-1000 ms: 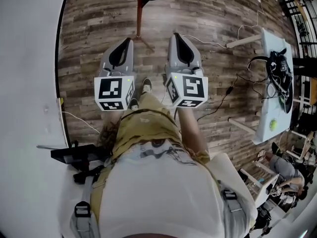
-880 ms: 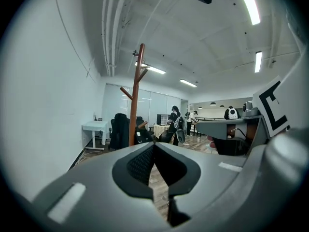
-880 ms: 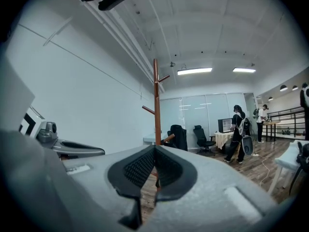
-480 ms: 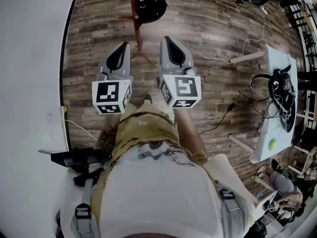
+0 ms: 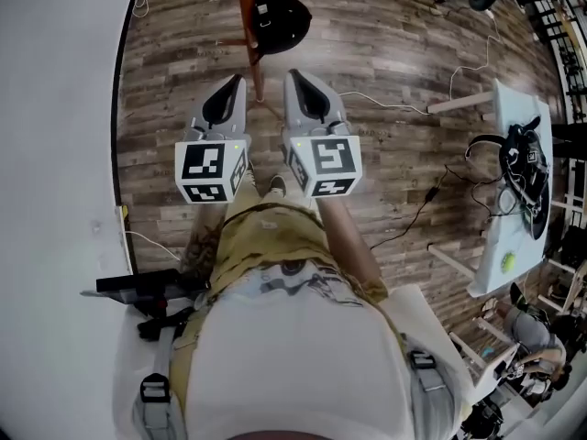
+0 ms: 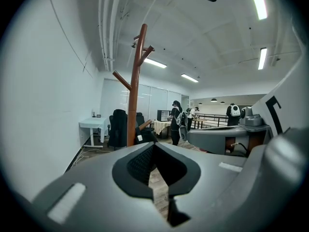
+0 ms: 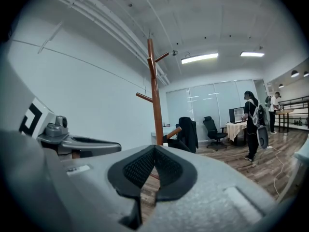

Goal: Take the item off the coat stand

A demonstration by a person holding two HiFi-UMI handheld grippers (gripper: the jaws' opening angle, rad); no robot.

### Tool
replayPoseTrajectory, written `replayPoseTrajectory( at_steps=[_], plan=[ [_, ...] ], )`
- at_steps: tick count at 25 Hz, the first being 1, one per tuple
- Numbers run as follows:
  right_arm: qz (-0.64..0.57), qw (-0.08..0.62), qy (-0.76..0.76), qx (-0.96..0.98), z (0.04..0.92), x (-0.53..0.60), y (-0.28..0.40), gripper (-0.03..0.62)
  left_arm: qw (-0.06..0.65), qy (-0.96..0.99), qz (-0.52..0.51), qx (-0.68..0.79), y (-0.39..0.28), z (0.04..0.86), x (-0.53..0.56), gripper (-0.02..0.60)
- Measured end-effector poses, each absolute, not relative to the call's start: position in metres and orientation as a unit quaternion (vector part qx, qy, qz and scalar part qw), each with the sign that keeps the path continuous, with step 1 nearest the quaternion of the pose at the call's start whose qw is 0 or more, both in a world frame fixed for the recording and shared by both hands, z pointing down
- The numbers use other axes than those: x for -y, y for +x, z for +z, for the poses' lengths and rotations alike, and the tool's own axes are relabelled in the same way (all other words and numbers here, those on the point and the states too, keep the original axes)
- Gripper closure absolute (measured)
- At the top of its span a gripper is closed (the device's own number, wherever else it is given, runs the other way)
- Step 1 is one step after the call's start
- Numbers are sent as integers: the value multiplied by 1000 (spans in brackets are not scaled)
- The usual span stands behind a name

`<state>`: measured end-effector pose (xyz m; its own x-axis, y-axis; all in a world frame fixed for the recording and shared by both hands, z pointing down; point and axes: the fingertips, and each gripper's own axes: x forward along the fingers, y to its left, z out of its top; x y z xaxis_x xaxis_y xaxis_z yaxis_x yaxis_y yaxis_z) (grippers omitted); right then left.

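Grippers, two, held side by side over the wood floor, each with its marker cube nearest us.

- Left gripper: jaws clenched, pads meeting at the tip, nothing between them. It points towards the foot of the coat stand.
- Right gripper: jaws likewise clenched and empty. It sits just beside the left one, and its tip lies a little right of the pole.
- Coat stand: red-brown wooden pole with angled pegs, upright on splayed legs directly ahead of us, near the white wall. In both gripper views it rises behind the jaws, well clear of them.
- Black item: the task's thing. It hangs low on the stand from a short slanted peg, on the right side of the pole as we see it from the head view. A small white tag shows on it. We cannot tell exactly what kind of article it is. Neither gripper touches it.
- Table: white, well apart on our right, carrying a tangle of black headset and cables and a small yellow-green ball.
- People: standing far back in the room, beyond the stand.
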<state>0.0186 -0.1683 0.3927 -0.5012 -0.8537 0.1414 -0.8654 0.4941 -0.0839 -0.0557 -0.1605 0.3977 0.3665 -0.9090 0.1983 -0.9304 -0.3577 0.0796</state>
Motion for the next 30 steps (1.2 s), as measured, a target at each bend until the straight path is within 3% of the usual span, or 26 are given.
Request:
replayPoseTrajectory(
  at_steps=[16, 23, 30],
  plan=[
    [78, 73, 530, 841, 413, 245, -23, 595, 112, 845, 59, 520, -101, 416, 238, 578],
    [81, 91, 528, 841, 432, 272, -17, 595, 121, 846, 63, 516, -90, 432, 255, 578],
    [86, 114, 499, 855, 440, 304, -37, 562, 124, 827, 75, 543, -102, 437, 277, 578]
  ],
)
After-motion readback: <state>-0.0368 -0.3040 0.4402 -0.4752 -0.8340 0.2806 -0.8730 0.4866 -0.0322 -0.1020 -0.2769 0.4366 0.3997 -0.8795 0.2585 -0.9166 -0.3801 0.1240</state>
